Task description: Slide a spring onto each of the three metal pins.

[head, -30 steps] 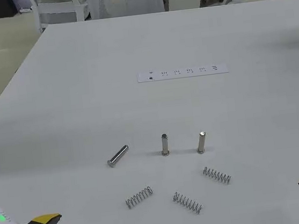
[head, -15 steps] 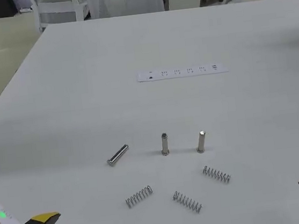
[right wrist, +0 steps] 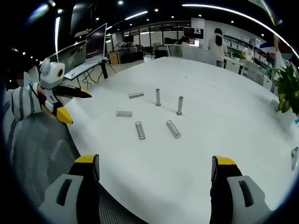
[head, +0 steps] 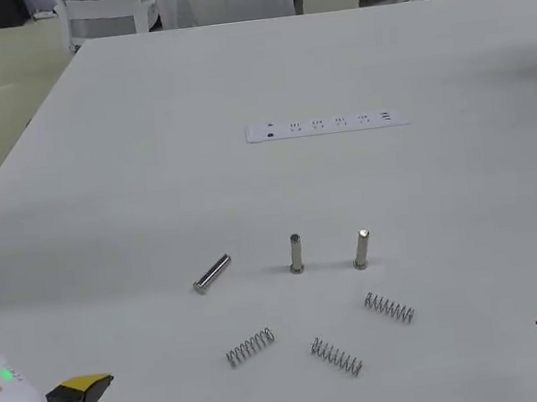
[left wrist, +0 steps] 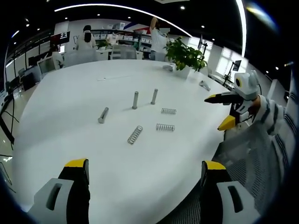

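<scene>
1. Nothing is assembled yet: the left spring [head: 250, 347], middle spring [head: 336, 356] and right spring [head: 389, 309] lie loose on the counter [head: 236, 88], just in front of the pins.
2. The middle pin [head: 296, 254] and right pin [head: 361, 249] stand upright; the left pin [head: 211, 273] lies on its side.
3. The left hand-held gripper [left wrist: 145, 163] and right hand-held gripper [right wrist: 155, 160] hover at the counter's near edge, jaws spread wide and empty.
4. Bare counter surrounds the parts, and the power strip [head: 327, 125] lies well behind.

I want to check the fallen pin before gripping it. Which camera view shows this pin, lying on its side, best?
The head view: the lying pin shows from above, its full length clear. The left gripper view shows it small, at a low angle; the right gripper view shows it smaller, beyond the springs.
</scene>
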`<state>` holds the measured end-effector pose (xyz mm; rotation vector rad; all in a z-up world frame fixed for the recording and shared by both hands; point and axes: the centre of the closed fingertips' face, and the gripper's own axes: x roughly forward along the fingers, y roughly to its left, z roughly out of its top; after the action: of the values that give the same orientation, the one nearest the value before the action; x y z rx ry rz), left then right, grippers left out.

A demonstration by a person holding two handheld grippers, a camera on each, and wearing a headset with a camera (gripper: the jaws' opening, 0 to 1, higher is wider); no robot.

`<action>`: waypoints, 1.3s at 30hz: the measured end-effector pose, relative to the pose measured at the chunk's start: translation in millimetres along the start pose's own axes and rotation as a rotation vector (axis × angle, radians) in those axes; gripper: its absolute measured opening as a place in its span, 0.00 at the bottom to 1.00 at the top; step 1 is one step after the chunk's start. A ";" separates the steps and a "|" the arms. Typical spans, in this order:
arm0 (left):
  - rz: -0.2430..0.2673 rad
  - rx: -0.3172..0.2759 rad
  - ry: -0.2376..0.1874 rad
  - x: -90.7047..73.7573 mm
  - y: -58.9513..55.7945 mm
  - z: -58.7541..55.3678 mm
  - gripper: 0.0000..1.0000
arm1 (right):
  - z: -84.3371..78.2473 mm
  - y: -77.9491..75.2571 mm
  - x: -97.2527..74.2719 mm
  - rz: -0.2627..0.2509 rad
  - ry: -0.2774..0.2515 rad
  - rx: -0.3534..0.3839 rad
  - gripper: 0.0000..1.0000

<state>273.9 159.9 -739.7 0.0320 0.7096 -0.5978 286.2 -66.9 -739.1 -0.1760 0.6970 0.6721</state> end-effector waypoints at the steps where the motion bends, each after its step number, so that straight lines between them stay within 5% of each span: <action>1: -0.001 -0.001 0.000 0.0 -0.1 0.0 0.98 | 0.1 0.1 0.0 0.001 -0.001 0.000 0.99; 39: -0.033 0.019 0.021 9.6 -2.7 3.5 0.98 | -1.8 2.1 -0.5 0.001 0.005 0.021 0.98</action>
<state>280.3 152.0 -742.5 0.0446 0.7260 -0.6370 283.7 -66.2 -740.0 -0.1582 0.7088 0.6657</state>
